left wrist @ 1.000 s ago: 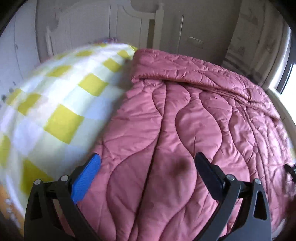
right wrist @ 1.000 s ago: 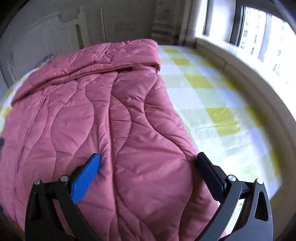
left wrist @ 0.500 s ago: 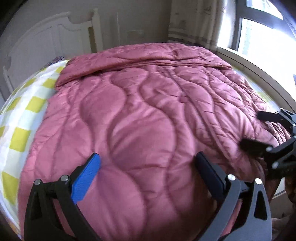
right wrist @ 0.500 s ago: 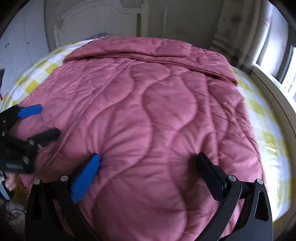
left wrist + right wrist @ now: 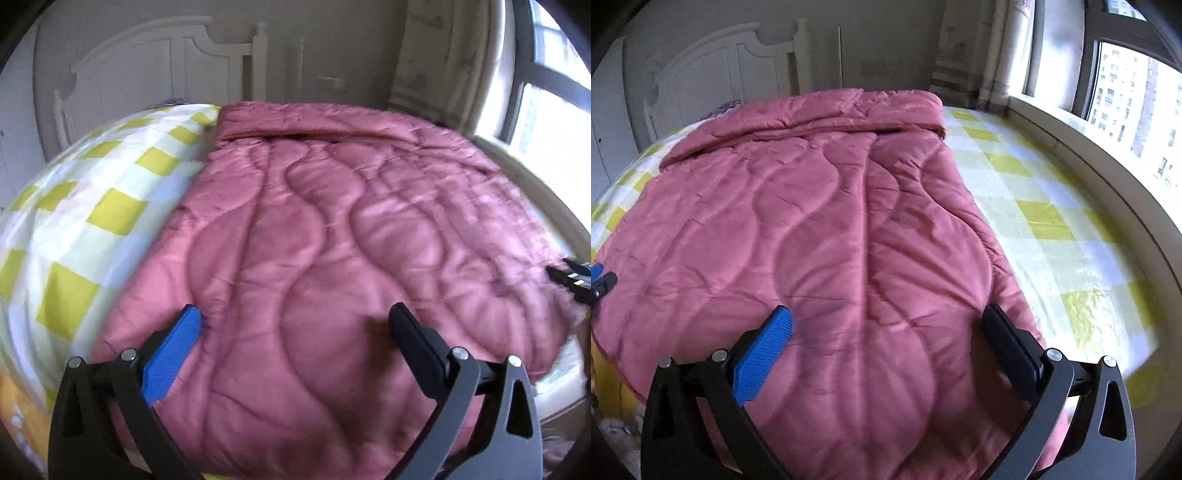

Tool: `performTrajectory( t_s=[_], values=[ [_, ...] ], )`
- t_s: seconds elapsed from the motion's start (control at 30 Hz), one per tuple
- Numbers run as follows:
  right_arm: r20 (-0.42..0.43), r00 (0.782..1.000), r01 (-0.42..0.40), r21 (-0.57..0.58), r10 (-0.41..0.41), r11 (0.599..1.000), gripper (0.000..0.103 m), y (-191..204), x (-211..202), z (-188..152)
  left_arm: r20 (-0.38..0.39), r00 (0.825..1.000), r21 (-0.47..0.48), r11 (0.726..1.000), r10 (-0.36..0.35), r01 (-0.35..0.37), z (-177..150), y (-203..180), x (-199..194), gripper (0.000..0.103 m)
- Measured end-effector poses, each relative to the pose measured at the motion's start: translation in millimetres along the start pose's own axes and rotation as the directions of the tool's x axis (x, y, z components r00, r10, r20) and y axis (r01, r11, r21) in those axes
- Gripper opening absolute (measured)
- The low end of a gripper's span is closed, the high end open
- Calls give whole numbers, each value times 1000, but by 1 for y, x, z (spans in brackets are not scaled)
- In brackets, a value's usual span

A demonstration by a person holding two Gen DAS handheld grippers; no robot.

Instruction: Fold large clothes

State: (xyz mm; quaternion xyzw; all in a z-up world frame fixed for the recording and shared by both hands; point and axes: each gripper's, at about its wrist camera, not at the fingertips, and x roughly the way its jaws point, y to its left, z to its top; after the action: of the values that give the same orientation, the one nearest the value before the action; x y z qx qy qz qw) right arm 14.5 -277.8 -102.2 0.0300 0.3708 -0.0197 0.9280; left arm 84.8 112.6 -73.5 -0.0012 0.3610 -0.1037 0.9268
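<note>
Behind the bed stands a white headboard, and a window is at my 2 o'clock. On the bed, over the yellow checked sheet, lies the pink quilted coat, spread flat, with its long axis running from my tools at 6 o'clock toward the headboard at 12 o'clock. Its far end is already turned back in a band at 12 o'clock. My left tool hangs above the near end of the coat, close to its left edge, which is at about 9 o'clock from it; both fingers are wide apart and hold nothing. My right tool also hangs above the near end, fingers wide apart and empty, and the right edge of the coat is at about 3 o'clock, just beside its dark finger. I judge each tool is nearer to its own side edge, so a fold across the long axis could start there.
</note>
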Motion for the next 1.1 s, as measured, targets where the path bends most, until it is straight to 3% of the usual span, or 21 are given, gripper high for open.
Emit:
performTrajectory(
  t_s=[0.07, 0.13, 0.23, 0.27, 0.4, 0.57, 0.63, 0.73, 0.87, 0.9, 0.97, 1.03, 1.1],
  values=[
    [34, 998, -44, -67, 46, 997, 98, 23, -9, -4, 36, 997, 61, 996, -64, 62, 0, -21, -13, 101],
    [60, 995, -67, -177, 78, 982, 98, 53, -16, -10, 57, 995, 161, 984, -80, 70, -5, -45, -20, 101],
    [32, 997, -53, -332, 67, 942, 98, 93, -4, -23, 18, 1000, 301, 954, -5, 0, -22, -78, -3, 101],
    [63, 996, -46, -324, 70, 945, 98, 95, -5, -26, 39, 999, 301, 954, 3, -15, -26, -79, 0, 101],
    [-22, 991, -132, -225, 130, 966, 98, 72, 2, -18, -9, 998, 218, 974, -62, 62, -18, -59, 2, 101],
    [30, 999, -15, -175, 21, 984, 98, 38, -7, -12, 55, 998, 84, 996, -22, 18, -7, -21, -14, 101],
    [33, 999, 36, -119, -32, 992, 98, 17, -7, -12, 73, 997, -13, 1000, -3, 4, -3, 5, -16, 101],
    [-4, 1000, 19, -14, -19, 1000, 99, -15, 3, -18, 13, 1000, -124, 992, 23, -21, -7, 35, -3, 101],
    [-7, 999, 46, -25, -47, 999, 98, -12, -1, -17, 13, 993, -2, 993, 118, -118, -14, 23, 4, 101],
    [-1, 999, 54, -20, -54, 998, 98, -8, -5, -15, 16, 993, -13, 993, 115, -115, -14, 21, 2, 101],
    [27, 1000, -7, -24, 7, 1000, 98, 3, -12, -12, 24, 999, -39, 998, 46, -45, -13, 18, -5, 101],
    [47, 996, -77, -96, 81, 992, 98, 26, -18, -12, 51, 999, 10, 1000, -5, 5, -11, 4, -12, 101],
    [44, 996, -70, -177, 79, 982, 98, 46, -14, -16, 53, 999, 84, 996, 0, -5, -15, -12, -12, 101]
  ],
)
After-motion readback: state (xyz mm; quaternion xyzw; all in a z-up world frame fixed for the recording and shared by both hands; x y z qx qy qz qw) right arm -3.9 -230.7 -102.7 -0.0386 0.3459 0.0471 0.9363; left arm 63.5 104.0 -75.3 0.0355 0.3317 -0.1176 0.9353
